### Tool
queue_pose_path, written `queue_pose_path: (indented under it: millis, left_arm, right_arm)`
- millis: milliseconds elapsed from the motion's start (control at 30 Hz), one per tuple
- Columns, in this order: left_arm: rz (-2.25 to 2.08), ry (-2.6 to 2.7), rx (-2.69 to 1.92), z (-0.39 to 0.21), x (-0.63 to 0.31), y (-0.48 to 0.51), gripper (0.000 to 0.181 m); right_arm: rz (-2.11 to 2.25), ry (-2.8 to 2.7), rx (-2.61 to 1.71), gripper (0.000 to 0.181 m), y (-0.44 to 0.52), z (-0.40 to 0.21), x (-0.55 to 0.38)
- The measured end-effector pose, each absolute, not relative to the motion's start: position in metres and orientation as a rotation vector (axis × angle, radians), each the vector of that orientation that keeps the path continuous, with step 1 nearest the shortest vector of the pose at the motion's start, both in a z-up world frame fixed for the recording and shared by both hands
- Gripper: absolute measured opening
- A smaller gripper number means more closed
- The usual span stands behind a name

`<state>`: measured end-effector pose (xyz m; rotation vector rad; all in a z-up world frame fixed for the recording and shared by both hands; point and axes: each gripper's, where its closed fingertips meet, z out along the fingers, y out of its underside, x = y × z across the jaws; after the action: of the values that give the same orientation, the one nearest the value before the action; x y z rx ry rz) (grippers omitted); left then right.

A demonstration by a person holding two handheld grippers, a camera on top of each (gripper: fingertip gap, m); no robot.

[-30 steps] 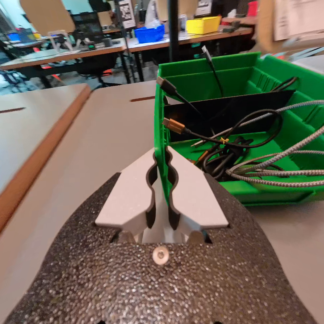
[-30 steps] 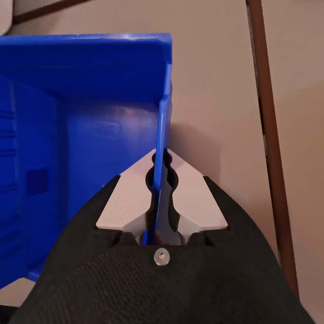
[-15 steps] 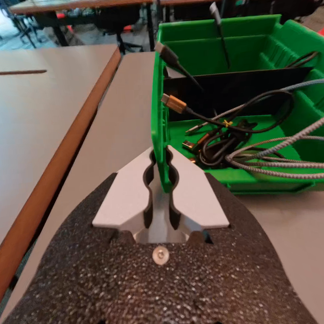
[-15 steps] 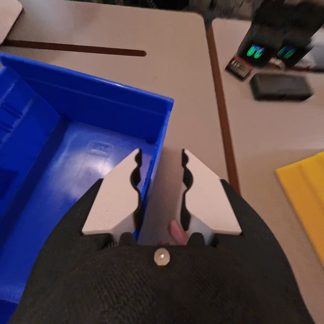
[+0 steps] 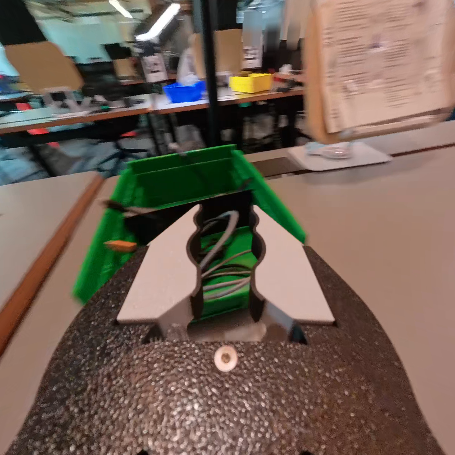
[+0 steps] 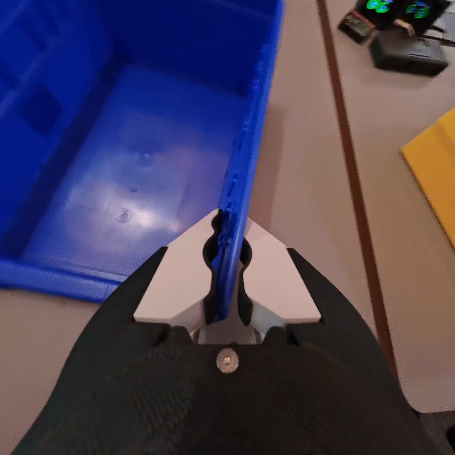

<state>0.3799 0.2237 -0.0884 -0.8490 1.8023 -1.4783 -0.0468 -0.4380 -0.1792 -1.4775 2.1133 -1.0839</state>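
Cables (image 5: 222, 258), grey and black, are lying tangled in a green bin (image 5: 182, 182) on a beige table (image 5: 369, 234), framed between the parted fingers of the left gripper (image 5: 224, 248), which is holding nothing. Nearby, the right gripper (image 6: 227, 261) is pinching the right wall of a bare blue bin (image 6: 256, 138).

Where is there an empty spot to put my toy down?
Bare table right of the green bin, and the blue bin floor is empty. Crowded: cables fill the green bin; black devices sit past the table seam.
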Motion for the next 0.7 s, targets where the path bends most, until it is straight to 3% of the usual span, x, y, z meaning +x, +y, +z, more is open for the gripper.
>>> queue_pose_path:
  millis: [200,367,700]
  left_arm:
    - [-1.376,2.057,-0.799,-0.131,0.370,0.158,0.057]
    - [-1.273,2.048,-0.752,-0.150,0.369,0.146,0.011]
    - [-1.143,1.967,-0.866,-0.151,0.354,0.161,0.001]
  right_arm:
    - [-1.072,2.102,-1.268,0.003,-0.465,-0.176,-0.010]
    - [-1.174,2.135,-1.284,0.005,-0.491,-0.175,0.026]
    - [-1.156,2.028,-1.262,0.004,-0.511,-0.174,0.100]
